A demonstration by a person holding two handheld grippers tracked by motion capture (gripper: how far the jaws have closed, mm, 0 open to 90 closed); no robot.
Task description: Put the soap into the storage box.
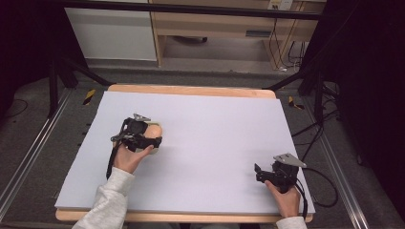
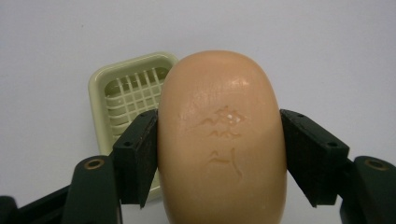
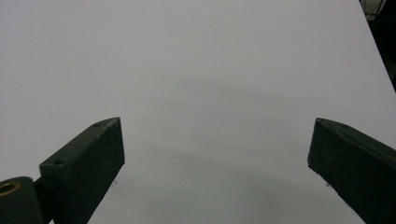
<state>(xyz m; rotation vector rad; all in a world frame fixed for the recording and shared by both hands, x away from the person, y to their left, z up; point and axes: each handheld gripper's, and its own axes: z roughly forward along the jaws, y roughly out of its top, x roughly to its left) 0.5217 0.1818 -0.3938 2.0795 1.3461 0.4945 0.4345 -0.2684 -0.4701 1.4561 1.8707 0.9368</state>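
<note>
On the left half of the surface, about midway between near and far edge, the work is under way:

Left gripper: held in the person's left hand — its jaws pinch a bar of soap by its two long sides.
Soap: tan, oval, with stamped marks on its upper face; it sits clamped between the black jaws, its far end jutting out past them.
Soap dish: pale green, rectangular, with a slotted grid inside; it lies on the surface just beyond and to the left of the soap, partly hidden behind it and the left jaw.
Right gripper: held in the person's right hand near the near right corner of the surface, well apart from the soap — its jaws are spread wide over bare surface, holding nothing.
Surface: a pale grey sheet over a wooden top.
</note>
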